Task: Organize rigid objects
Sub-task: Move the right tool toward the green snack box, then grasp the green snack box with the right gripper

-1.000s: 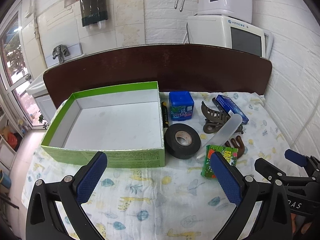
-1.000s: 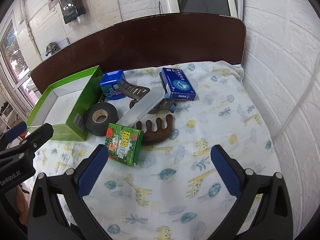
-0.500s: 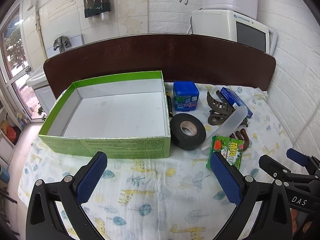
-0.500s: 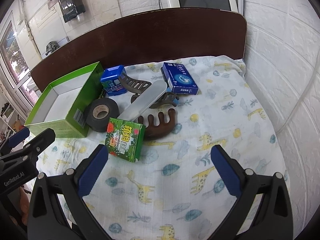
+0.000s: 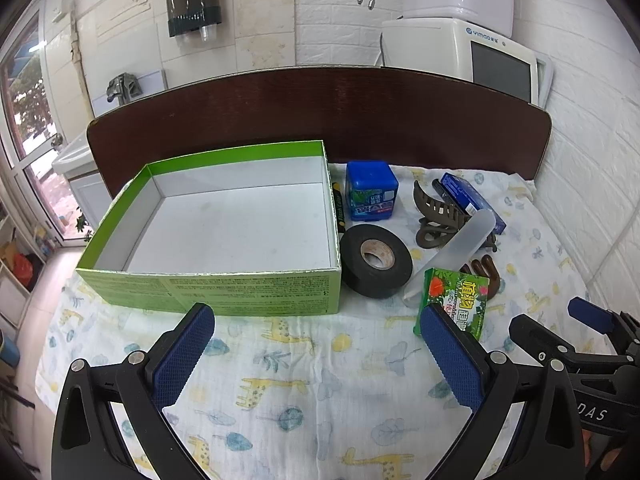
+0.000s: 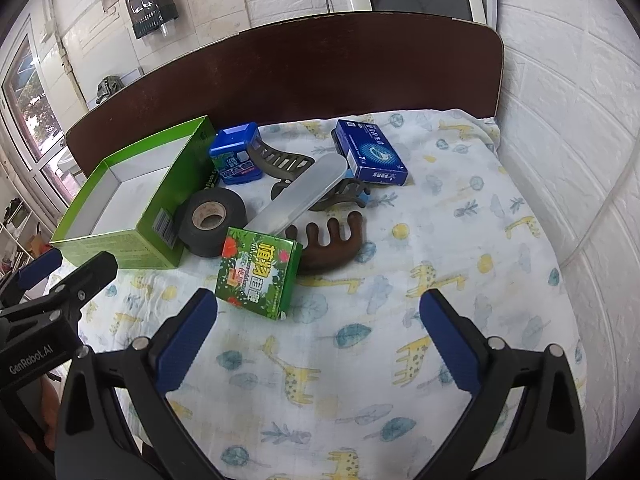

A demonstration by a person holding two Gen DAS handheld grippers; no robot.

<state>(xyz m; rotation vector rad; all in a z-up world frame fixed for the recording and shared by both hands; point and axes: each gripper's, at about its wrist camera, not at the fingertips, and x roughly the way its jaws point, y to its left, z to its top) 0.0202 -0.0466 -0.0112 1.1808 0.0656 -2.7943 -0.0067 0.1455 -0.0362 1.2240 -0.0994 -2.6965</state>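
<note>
Both your left gripper and right gripper are spread, holding nothing; one empty green cardboard box sits beside one black tape roll. Two blue boxes lie behind

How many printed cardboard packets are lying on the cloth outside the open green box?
2: a green packet nearest the grippers, beside the tape roll, and a blue packet farther back near the headboard. More could be hidden under the clutter.

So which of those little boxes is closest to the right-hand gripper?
The green floral box, lying just ahead of the right gripper. The two blue boxes sit farther back, near the headboard.
</note>
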